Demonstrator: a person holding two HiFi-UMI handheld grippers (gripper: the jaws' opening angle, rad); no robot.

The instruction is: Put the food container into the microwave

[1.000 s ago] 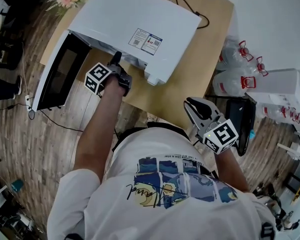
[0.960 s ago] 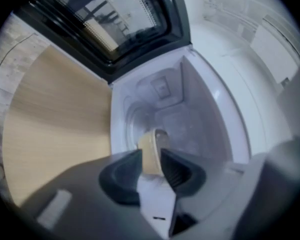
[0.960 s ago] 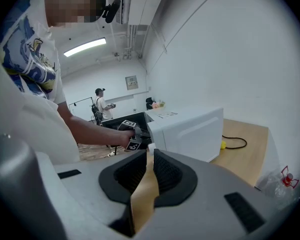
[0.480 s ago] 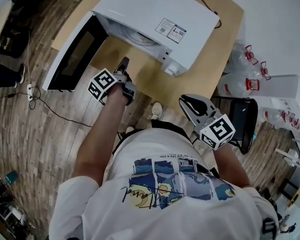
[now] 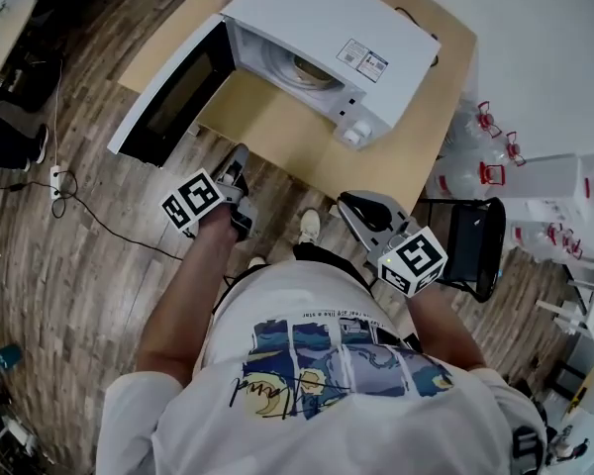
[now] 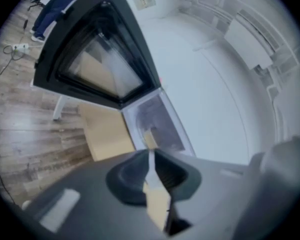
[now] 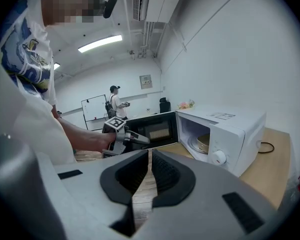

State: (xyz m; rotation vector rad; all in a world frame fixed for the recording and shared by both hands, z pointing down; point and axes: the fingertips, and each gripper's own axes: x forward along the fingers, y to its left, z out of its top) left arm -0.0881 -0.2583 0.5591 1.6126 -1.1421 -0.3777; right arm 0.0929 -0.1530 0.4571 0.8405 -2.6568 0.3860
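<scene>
A white short-sleeved T-shirt (image 5: 327, 404) carries a blue-and-yellow painted print and a black scrawl. What looks like a pale shoe (image 5: 308, 228) shows at frame centre. The left hand-held gripper (image 5: 240, 156) and right hand-held gripper (image 5: 346, 204) are grey with black ribbed pads and black-and-white marker cubes. The left's empty jaws have just been closing.

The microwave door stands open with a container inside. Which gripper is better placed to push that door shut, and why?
Probably left. The left gripper sits nearest the open door, its jaws just closed further on nothing; the right gripper is off toward the microwave's knob side, farther from the door.
</scene>
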